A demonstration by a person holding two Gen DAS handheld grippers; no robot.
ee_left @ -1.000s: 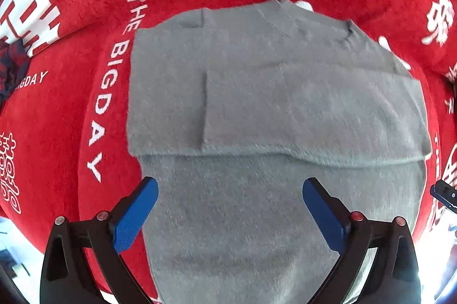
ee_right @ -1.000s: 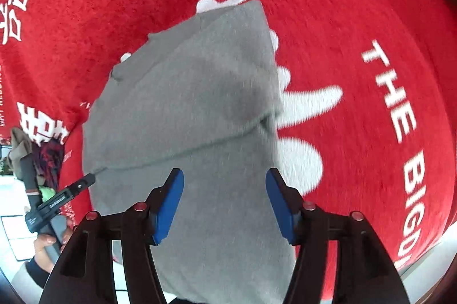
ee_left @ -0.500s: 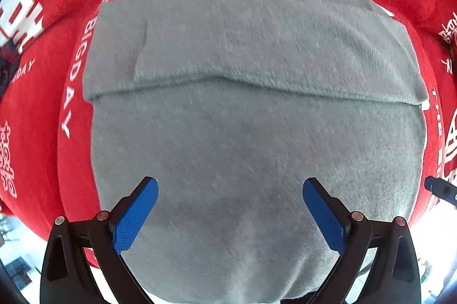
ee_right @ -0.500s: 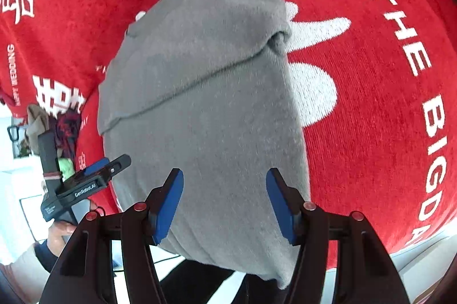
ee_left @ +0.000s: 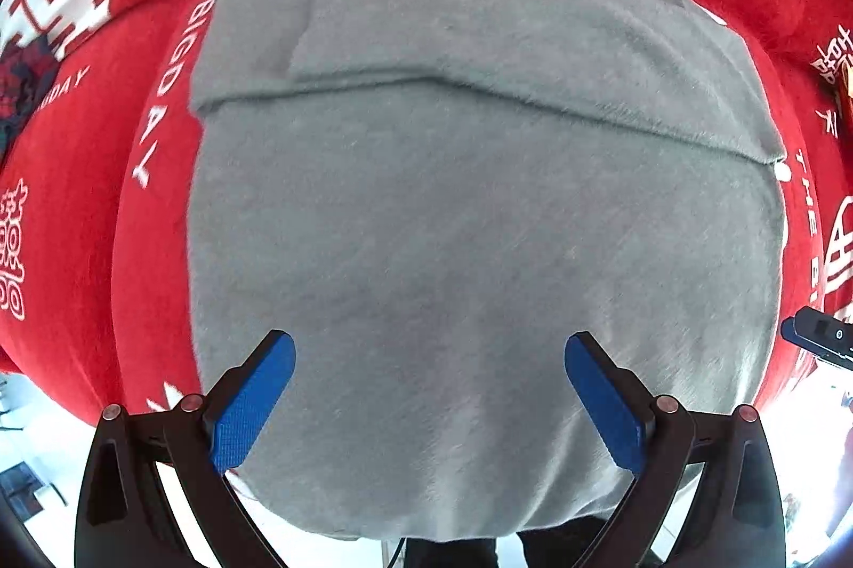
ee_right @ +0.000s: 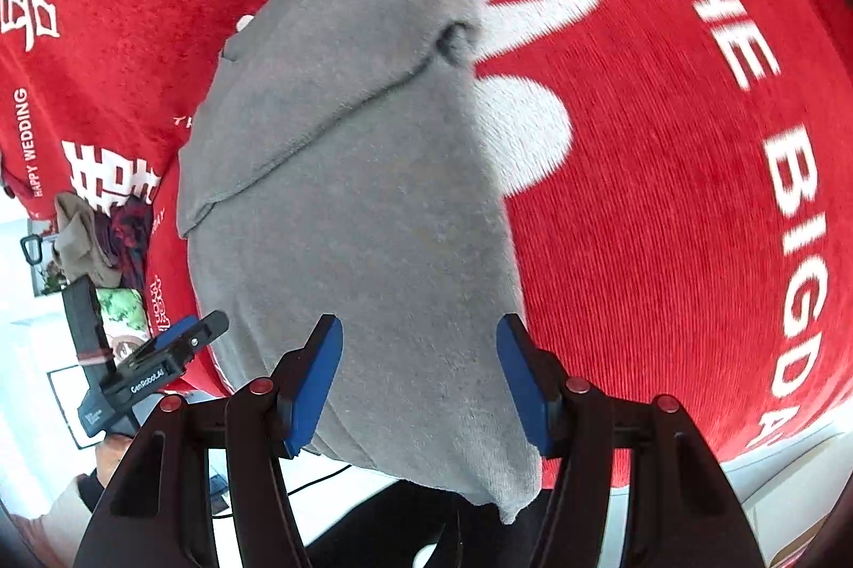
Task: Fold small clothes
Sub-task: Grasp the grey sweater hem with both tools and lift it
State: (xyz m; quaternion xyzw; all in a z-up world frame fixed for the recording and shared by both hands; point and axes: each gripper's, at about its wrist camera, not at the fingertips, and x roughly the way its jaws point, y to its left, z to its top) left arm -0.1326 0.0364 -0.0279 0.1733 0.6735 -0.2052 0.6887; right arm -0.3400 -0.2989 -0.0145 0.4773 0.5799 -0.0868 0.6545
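A: Both grippers have slid toward the grey sweater's (ee_left: 469, 248) hem overhanging the red cloth's (ee_right: 666, 194) edge.
B: Left gripper (ee_left: 429, 400) spread wide, right gripper (ee_right: 418, 378) half-spread, both empty. Pinch both hem corners together, then lift evenly.

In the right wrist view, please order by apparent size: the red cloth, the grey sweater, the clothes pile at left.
1. red cloth
2. grey sweater, though nearer the camera, so unsure
3. clothes pile, clearly smallest
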